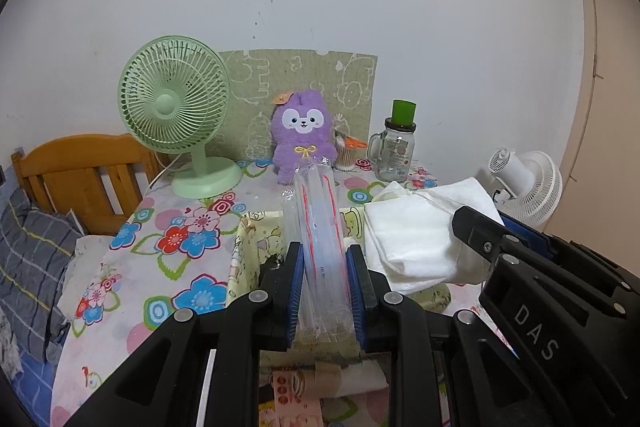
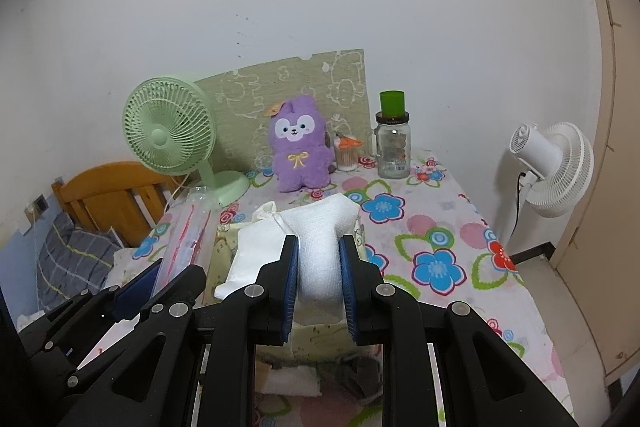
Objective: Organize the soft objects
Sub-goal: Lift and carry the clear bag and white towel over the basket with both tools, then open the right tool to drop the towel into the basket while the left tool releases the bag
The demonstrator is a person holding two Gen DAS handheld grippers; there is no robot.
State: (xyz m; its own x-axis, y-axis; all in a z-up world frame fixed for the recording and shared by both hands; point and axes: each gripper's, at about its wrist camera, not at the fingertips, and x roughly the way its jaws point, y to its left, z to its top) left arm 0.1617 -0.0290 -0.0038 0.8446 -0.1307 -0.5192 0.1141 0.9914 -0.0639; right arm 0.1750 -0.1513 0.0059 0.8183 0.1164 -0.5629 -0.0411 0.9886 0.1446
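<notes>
My left gripper pinches a clear plastic packet with red stripes between its blue pads, the packet standing upright above a pale yellow cartoon-print fabric bin. My right gripper is clamped on a white folded towel, which bulges out past the jaws over the same bin; more white cloth hangs to its left. Beneath both lies a flower-print tablecloth. Farther back, a purple plush rabbit sits against the wall, between a mint-green desk fan and a glass mug jar with a green cup on top. A white fan stands off to the right.
</notes>
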